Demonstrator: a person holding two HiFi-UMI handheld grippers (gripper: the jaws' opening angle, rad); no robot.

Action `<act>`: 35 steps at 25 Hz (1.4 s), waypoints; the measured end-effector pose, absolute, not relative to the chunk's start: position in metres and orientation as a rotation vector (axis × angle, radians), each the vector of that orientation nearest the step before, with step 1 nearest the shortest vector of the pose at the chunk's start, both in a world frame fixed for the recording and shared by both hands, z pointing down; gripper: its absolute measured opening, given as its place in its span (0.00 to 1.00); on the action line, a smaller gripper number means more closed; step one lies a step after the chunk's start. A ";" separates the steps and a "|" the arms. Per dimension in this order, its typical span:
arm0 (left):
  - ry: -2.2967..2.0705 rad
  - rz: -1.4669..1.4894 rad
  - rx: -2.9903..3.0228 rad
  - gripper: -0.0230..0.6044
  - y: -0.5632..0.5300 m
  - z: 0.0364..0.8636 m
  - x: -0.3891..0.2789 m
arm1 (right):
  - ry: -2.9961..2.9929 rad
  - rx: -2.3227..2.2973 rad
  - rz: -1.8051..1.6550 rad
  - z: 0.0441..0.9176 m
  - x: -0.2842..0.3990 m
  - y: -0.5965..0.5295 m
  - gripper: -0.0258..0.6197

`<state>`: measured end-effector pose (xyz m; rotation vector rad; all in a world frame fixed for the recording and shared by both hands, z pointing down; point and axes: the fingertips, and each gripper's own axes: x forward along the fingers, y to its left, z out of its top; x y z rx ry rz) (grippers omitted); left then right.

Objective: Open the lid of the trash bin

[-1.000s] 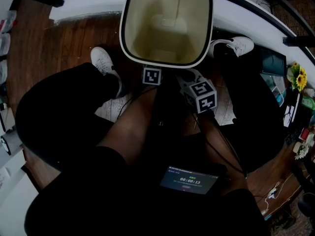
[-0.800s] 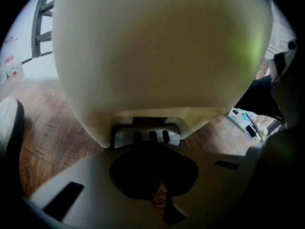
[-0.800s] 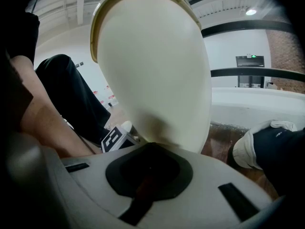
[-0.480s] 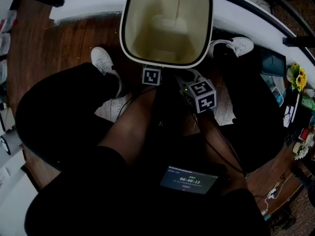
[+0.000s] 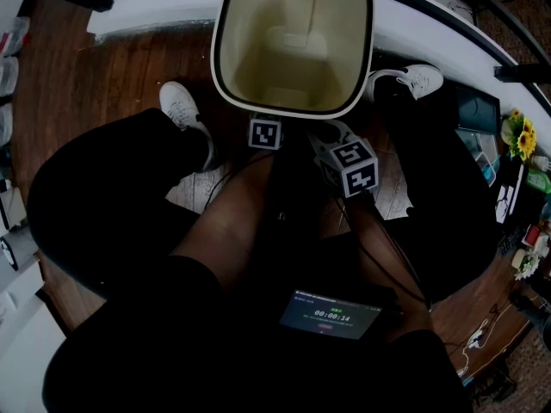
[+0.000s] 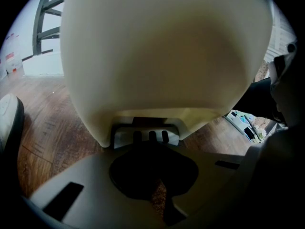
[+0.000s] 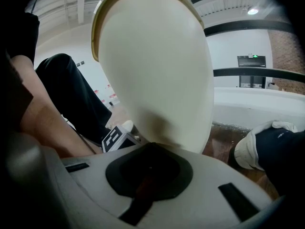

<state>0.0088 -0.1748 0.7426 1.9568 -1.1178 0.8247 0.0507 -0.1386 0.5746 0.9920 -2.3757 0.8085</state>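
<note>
Bin (image 5: 250, 54) gapes open below us; our left gripper (image 6: 159, 197) and right gripper (image 7: 143, 187), both narrow and empty, sit by its wall.

Under me is a dark wooden floor (image 5: 129, 67), its planks clearest at the upper left of the head view. The cream trash bin (image 5: 258, 50) stands on it at top centre, its mouth facing up at me. A white shoe (image 5: 182, 106) rests on the boards just left of the bin, and a second shoe (image 5: 422, 79) just right of it. At lower right, what may be a thin white cable (image 5: 476, 341) trails over the wood.
</note>
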 end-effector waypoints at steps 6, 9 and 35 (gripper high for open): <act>-1.085 0.803 1.984 0.09 -0.173 0.740 0.014 | -2.377 0.984 0.798 0.573 0.048 -0.139 0.07; -1.086 0.799 1.985 0.09 -0.173 0.739 0.013 | -2.377 0.987 0.796 0.573 0.048 -0.139 0.07; -1.049 0.762 2.123 0.06 -0.163 0.714 0.010 | -2.368 0.976 0.744 0.566 0.043 -0.129 0.07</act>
